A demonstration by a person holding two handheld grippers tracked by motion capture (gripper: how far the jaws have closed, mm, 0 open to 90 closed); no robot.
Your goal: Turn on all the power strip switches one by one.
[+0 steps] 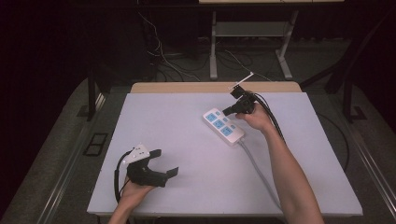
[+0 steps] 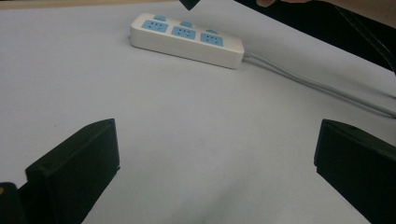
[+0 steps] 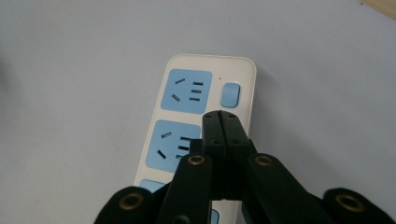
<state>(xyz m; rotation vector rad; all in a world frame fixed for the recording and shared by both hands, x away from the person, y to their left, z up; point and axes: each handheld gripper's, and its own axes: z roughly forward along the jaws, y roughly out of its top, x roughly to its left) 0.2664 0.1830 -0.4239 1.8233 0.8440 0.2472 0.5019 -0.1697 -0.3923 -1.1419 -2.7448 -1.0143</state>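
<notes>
A white power strip [image 1: 224,126] with three blue sockets lies right of centre on the white table [image 1: 187,186]. In the right gripper view the strip [image 3: 205,88] has a blue switch [image 3: 229,94] beside its far socket. My right gripper [image 3: 220,116] is shut with nothing between its jaws, and its tip hangs over the strip's middle socket. I cannot tell whether it touches. From above, the right gripper [image 1: 229,110] points down-left at the strip. My left gripper [image 1: 165,162] rests open near the front left, far from the strip [image 2: 187,39]; its jaws [image 2: 215,154] stand wide apart.
The strip's grey cable [image 1: 257,168] runs from its near end toward the table's front edge, beside the person's right forearm [image 1: 289,177]. A wooden edge [image 1: 215,87] borders the table at the back. Beyond it are desk legs [image 1: 213,46] and loose floor cables.
</notes>
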